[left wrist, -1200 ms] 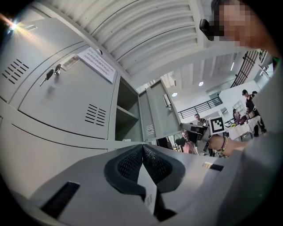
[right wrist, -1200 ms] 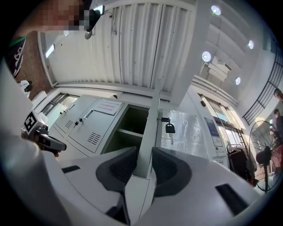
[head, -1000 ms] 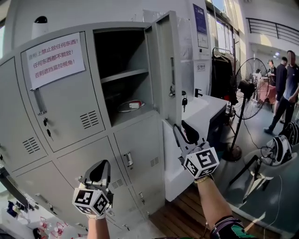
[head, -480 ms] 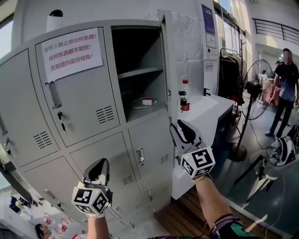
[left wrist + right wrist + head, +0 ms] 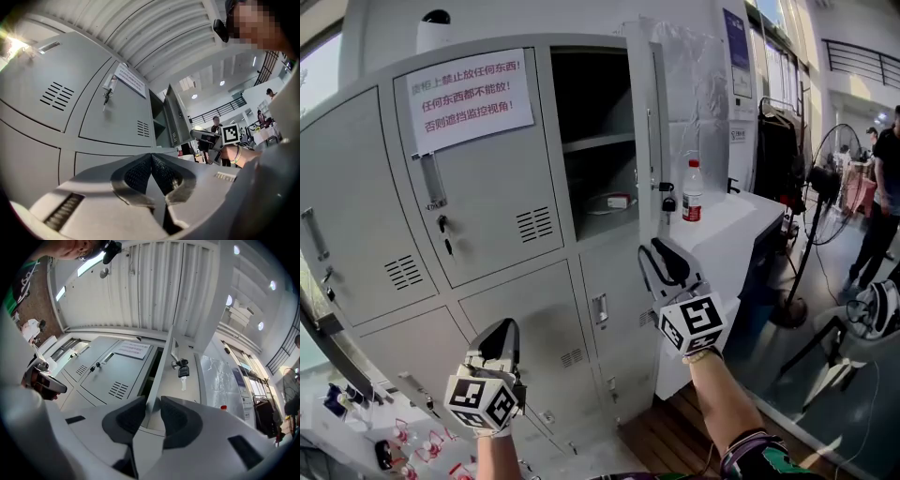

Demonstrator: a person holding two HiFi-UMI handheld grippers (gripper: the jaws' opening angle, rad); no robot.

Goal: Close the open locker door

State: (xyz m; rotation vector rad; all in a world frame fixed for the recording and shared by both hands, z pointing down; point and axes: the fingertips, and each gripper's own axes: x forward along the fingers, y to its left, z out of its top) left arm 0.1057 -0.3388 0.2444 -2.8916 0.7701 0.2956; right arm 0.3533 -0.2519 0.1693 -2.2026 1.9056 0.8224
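Note:
The grey locker bank has one open door (image 5: 647, 141), seen edge-on at the upper right compartment, with a key (image 5: 669, 202) hanging from its lock. My right gripper (image 5: 649, 255) reaches up to the door's lower free corner. In the right gripper view the door's edge (image 5: 161, 362) runs down into my right gripper (image 5: 153, 404) and fills the narrow gap between the pads. Its jaws have just been closing slightly on that edge. My left gripper (image 5: 499, 337) is shut and empty, low in front of the closed lower lockers; in its own view my left gripper (image 5: 151, 157) shows its pads touching.
A white desk (image 5: 731, 220) with a red-labelled bottle (image 5: 693, 192) stands right of the lockers. A standing fan (image 5: 825, 178) and a person (image 5: 886, 178) are further right. A paper notice (image 5: 469, 98) hangs on the closed door. Small items (image 5: 619, 201) lie inside the open compartment.
The lockers have slid rightward in the head view and the open door now shows edge-on instead of its inner face. The bottle has come into view. Both grippers keep their places in the picture.

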